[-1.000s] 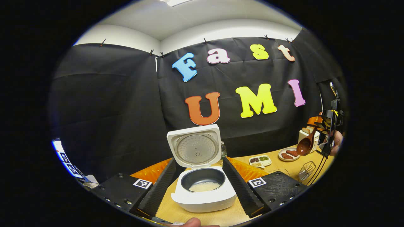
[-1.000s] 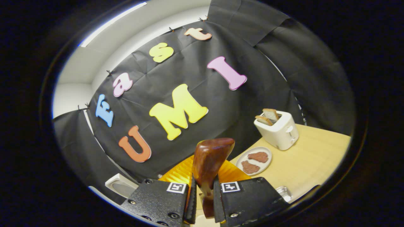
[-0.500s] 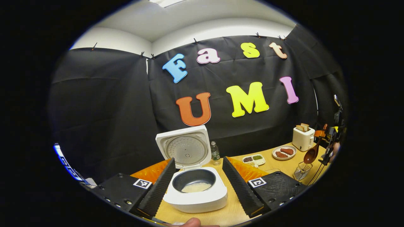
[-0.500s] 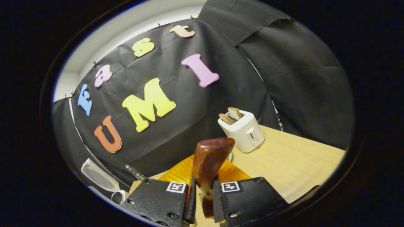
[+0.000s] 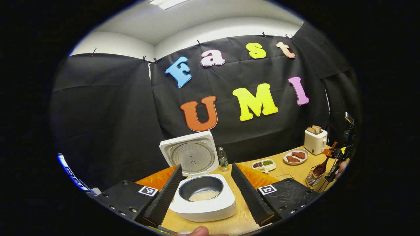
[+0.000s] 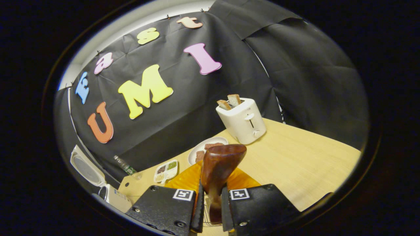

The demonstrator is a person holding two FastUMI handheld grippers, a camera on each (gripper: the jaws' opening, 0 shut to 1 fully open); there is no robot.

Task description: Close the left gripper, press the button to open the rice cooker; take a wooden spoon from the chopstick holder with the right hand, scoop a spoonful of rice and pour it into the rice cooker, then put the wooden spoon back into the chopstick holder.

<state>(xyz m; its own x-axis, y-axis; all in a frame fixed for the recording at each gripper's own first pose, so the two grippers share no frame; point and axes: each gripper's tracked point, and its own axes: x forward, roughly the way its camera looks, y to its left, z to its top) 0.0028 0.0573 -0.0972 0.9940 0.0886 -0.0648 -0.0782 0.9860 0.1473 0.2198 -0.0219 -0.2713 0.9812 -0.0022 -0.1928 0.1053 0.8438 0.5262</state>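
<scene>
Wooden spoon (image 6: 218, 170) clamped in right tool (image 6: 210, 209), handle hidden; left tool (image 5: 206, 193) apart, flanking rice cooker (image 5: 203, 200)

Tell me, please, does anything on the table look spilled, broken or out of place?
Nothing stands out. The rice cooker stands open with rice inside the pot, none spilled on the table. The right gripper holds the wooden spoon at the chopstick holder. Toaster and plate sit upright.
</scene>
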